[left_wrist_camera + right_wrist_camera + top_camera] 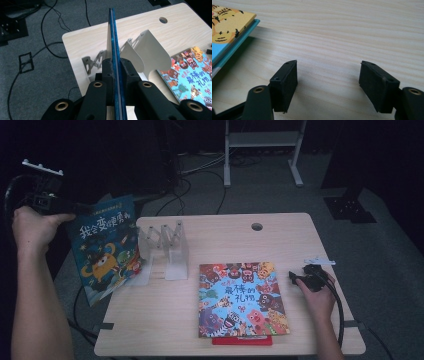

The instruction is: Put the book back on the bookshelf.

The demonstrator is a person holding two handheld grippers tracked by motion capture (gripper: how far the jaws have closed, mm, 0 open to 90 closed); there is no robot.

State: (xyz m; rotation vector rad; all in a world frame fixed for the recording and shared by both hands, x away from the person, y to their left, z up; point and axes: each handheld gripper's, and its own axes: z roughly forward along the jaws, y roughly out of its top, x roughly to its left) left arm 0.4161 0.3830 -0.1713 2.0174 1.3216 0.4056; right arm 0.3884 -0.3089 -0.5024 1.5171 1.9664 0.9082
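The high view looks down on the table [165, 330]; both gripper views sit close, sharing its wooden top.

The blue picture book [102, 251] has a dark blue cover with an orange cartoon monster and pale title characters. It is held upright and slightly tilted off the counter's [280, 235] left edge, just beside the white accordion rack [165, 247]. In the left gripper view it appears edge-on, thin and blue.

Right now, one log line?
left gripper: shut on blue book, off table edge | right gripper: open, empty | rack: empty
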